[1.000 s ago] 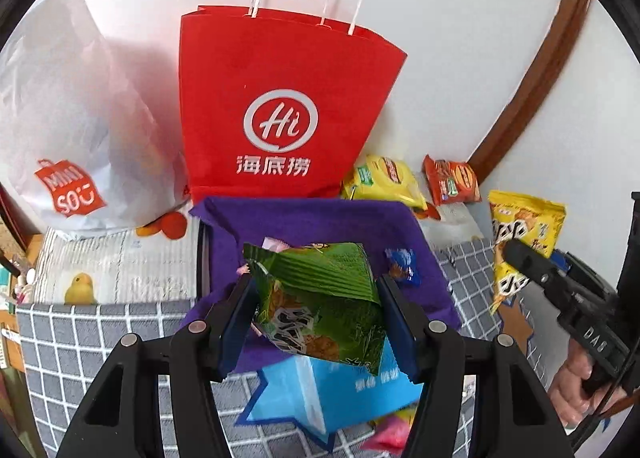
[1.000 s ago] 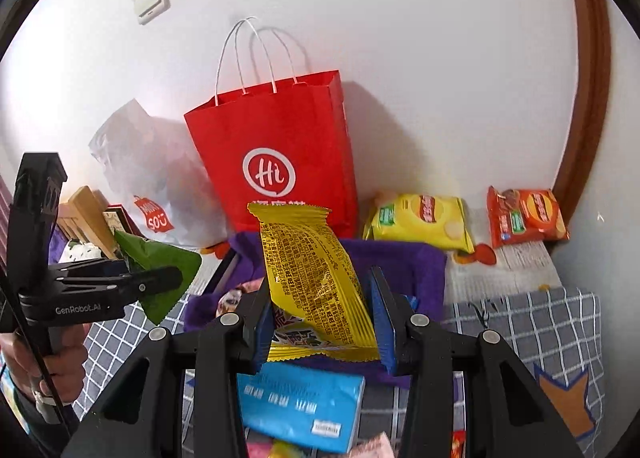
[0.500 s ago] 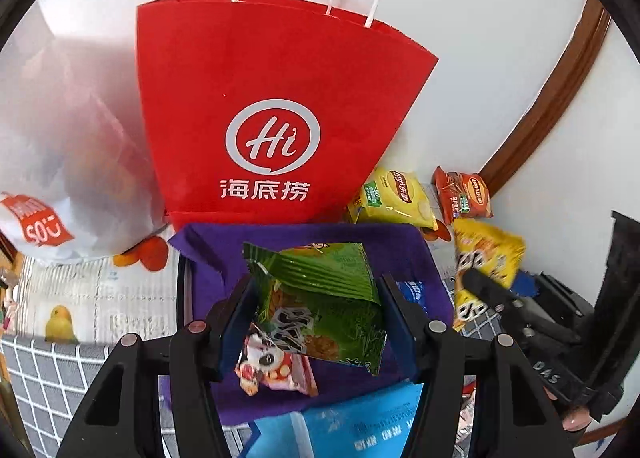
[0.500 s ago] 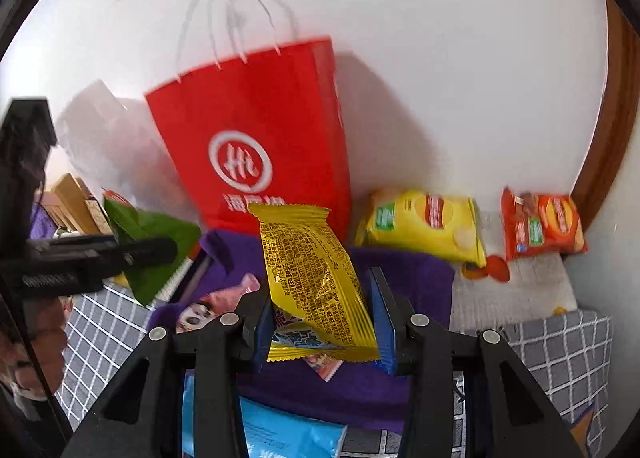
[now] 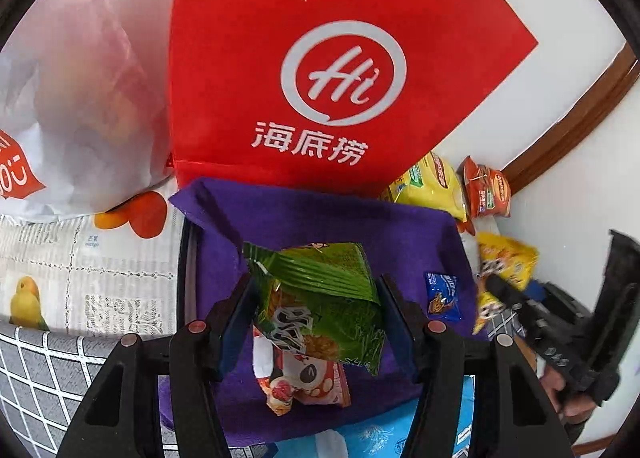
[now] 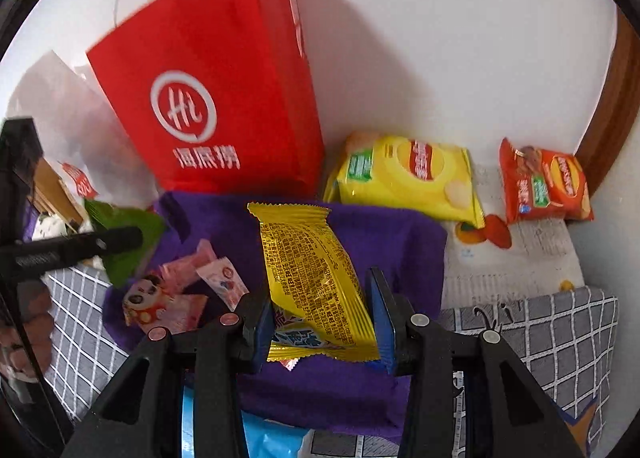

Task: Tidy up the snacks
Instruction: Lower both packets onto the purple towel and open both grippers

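Bright, even indoor light; the red bag (image 6: 224, 97) casts a soft shadow, edges blurred, fisheye corners black.

Looked like a home room corner: white wall (image 6: 440, 37) with wood trim (image 6: 612, 105), grid-check cloth (image 6: 560, 330) on the tabletop, red restaurant carrier bag (image 6: 224, 97), white shop bag (image 5: 80, 97), loose chip packets (image 6: 404, 173).

The far edge of the purple cloth (image 6: 400, 242) is blocked by the upright red bag (image 6: 224, 97) and yellow chip bag (image 6: 404, 177); bare cloth is left right of the pink packets (image 6: 180, 290)
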The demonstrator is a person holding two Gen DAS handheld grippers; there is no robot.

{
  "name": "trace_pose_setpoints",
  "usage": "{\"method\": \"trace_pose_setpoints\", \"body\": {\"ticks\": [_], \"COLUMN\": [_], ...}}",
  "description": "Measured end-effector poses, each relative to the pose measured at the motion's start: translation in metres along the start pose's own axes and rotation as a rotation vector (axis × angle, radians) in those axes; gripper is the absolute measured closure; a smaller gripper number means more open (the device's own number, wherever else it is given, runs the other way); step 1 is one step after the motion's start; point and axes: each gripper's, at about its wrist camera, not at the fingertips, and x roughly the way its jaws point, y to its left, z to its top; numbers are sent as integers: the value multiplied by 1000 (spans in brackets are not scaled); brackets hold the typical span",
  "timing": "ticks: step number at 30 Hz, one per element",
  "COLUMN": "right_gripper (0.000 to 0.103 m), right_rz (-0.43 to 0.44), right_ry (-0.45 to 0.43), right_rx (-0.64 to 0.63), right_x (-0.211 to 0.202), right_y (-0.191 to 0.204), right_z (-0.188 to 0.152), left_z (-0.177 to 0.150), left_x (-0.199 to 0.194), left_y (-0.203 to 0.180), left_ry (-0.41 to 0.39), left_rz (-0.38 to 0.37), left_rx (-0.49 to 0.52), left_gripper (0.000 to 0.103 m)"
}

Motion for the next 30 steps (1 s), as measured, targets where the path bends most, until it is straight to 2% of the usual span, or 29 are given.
{"method": "trace_pose_setpoints", "body": {"ticks": [4, 11, 14, 30], "right_gripper": [61, 61, 61, 60], "right_rz": [27, 24, 71, 88], "right_ry": [35, 63, 85, 155], "right_rx": [-6, -17, 13, -15], "right_x": [12, 23, 28, 41], "right_y": [6, 10, 6, 19], "right_z": [-3, -5, -6, -12], "left_z": [1, 0, -1, -8], "left_x": [-1, 9, 14, 43], "left_y": [4, 7, 7, -16], "left_ry": [0, 29, 42, 108], "left_rz": [-9, -9, -13, -28], "left_rx": [-14, -31, -37, -1], "left_gripper": [44, 44, 44, 44]}}
